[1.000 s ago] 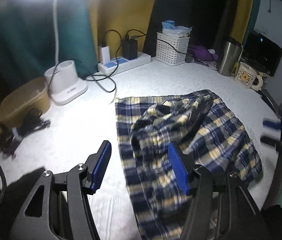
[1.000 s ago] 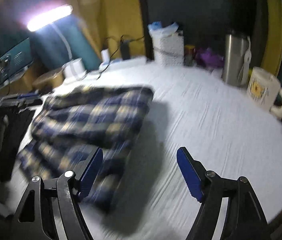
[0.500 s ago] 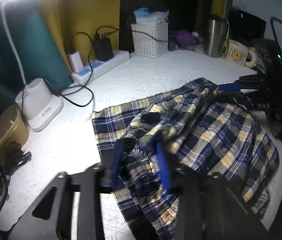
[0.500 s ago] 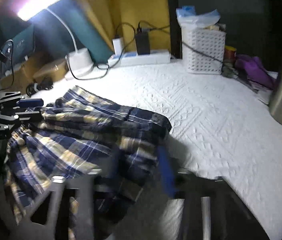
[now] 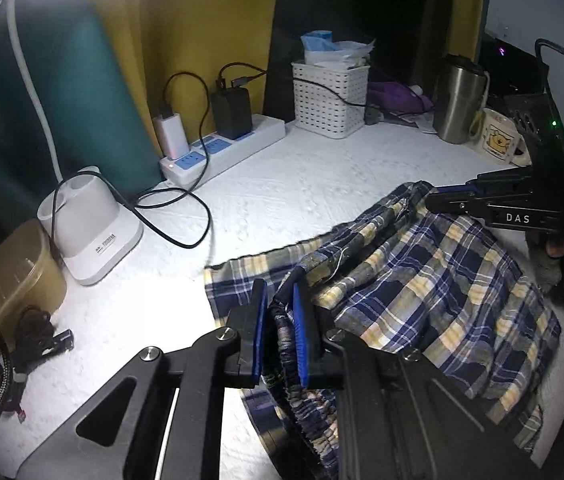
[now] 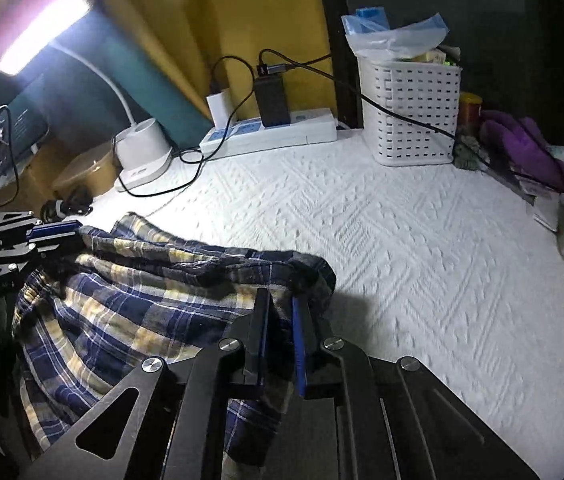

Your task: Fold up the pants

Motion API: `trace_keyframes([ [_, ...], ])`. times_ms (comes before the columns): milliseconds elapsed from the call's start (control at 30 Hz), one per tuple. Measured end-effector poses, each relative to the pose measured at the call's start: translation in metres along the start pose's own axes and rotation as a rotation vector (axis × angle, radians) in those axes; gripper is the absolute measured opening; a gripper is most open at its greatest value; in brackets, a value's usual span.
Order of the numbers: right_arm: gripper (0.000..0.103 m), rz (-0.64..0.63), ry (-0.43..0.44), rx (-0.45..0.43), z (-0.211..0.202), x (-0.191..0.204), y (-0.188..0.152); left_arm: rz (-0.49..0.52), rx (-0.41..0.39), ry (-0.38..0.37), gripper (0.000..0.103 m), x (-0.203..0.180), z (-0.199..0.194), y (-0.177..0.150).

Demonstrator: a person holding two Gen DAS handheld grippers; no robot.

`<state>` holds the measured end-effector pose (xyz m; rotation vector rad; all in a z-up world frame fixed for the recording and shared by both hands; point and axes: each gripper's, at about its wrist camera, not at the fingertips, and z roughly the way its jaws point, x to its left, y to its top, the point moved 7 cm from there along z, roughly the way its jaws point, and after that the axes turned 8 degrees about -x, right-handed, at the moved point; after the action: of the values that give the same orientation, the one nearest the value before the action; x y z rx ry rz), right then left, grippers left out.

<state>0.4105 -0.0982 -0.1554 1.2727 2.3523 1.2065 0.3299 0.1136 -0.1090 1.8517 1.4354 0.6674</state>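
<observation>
A: Clamping on cloth, your left gripper [image 5: 278,312] has its 2 blue pads pressed together on the gathered elastic waistband of the navy, yellow and white plaid pants [image 5: 433,280].

B: And your right gripper [image 6: 280,320]?

A: You have it pinched tight too, both pads biting a dark fold at the far corner of the same pants. From the left wrist view you see it side-on, its black fingers [image 5: 465,200] closed on the fabric's upper edge.

B: Where do the pants sit?

A: They lie bunched on the white textured quilted bedspread [image 6: 421,248], with the top layer held up between your 2 grippers and a flat plaid layer spread underneath. The lower edge runs out of frame beneath your left gripper.

B: What is beyond them?

A: Along the back you have a white power strip [image 5: 226,152] with a black adapter and a white charger plugged in, a white perforated plastic basket [image 5: 327,98], and a white lamp base [image 5: 90,224] with a black cable looping over the bedspread. A steel tumbler [image 5: 459,104] stands just beside a cream mug with a bear print [image 5: 495,140].
</observation>
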Motion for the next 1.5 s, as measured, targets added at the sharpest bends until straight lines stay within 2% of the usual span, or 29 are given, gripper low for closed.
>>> trace_keyframes([
  [167,0.011,-0.025,0.016,0.005,0.015,-0.001,0.008,-0.022,0.027,0.006,0.012,0.009,0.01,-0.008],
  [367,0.011,-0.075,-0.016,0.017,0.042,-0.002,0.01,-0.066,0.032,0.016,0.012,0.017,0.016,-0.013],
  [467,0.011,-0.059,-0.021,0.02,0.046,-0.005,0.01,-0.081,0.041,0.024,0.012,0.02,0.02,-0.016],
  [500,0.021,-0.051,-0.022,0.024,0.045,-0.006,0.012,-0.087,0.043,0.024,0.012,0.02,0.02,-0.017],
  [533,0.038,-0.037,-0.036,0.025,0.041,-0.01,0.014,-0.096,0.042,0.024,0.012,0.021,0.02,-0.016],
  [567,0.05,-0.033,-0.066,0.017,0.035,-0.014,0.016,-0.115,0.038,0.024,0.013,0.022,0.018,-0.015],
  [600,0.07,-0.03,-0.09,0.009,0.029,-0.017,0.017,-0.137,0.03,0.024,0.015,0.024,0.015,-0.013],
  [633,0.076,-0.02,-0.105,-0.001,0.022,-0.021,0.018,-0.163,0.014,0.016,0.015,0.026,0.012,-0.01],
  [733,0.076,0.013,-0.108,-0.035,-0.007,-0.021,0.015,-0.216,-0.031,0.027,0.015,0.032,-0.001,-0.002],
  [867,0.076,0.016,-0.119,-0.029,-0.021,-0.012,0.0,-0.249,-0.04,0.021,0.017,0.033,-0.013,0.0],
  [900,0.076,0.016,-0.117,-0.019,-0.021,-0.009,-0.006,-0.248,-0.041,0.018,0.025,0.032,-0.016,0.0],
  [933,0.076,0.017,-0.114,-0.012,-0.021,-0.007,-0.011,-0.243,-0.046,0.017,0.042,0.03,-0.02,0.0],
  [1000,0.076,0.025,-0.114,0.004,-0.021,-0.005,-0.02,-0.245,-0.061,0.005,0.058,0.024,-0.03,-0.002],
  [1133,0.076,0.039,-0.113,0.005,-0.024,0.0,-0.026,-0.236,-0.037,-0.017,0.059,0.009,-0.034,-0.013],
  [1233,0.076,0.038,-0.118,0.01,-0.026,0.004,-0.029,-0.227,0.022,-0.015,0.059,-0.001,-0.024,-0.029],
  [1367,0.076,0.042,-0.127,0.021,-0.027,0.005,-0.036,-0.234,0.076,0.003,0.059,0.0,-0.014,-0.044],
  [1500,0.076,0.043,-0.135,0.032,-0.026,0.006,-0.044,-0.239,0.094,0.01,0.059,0.005,-0.006,-0.05],
])
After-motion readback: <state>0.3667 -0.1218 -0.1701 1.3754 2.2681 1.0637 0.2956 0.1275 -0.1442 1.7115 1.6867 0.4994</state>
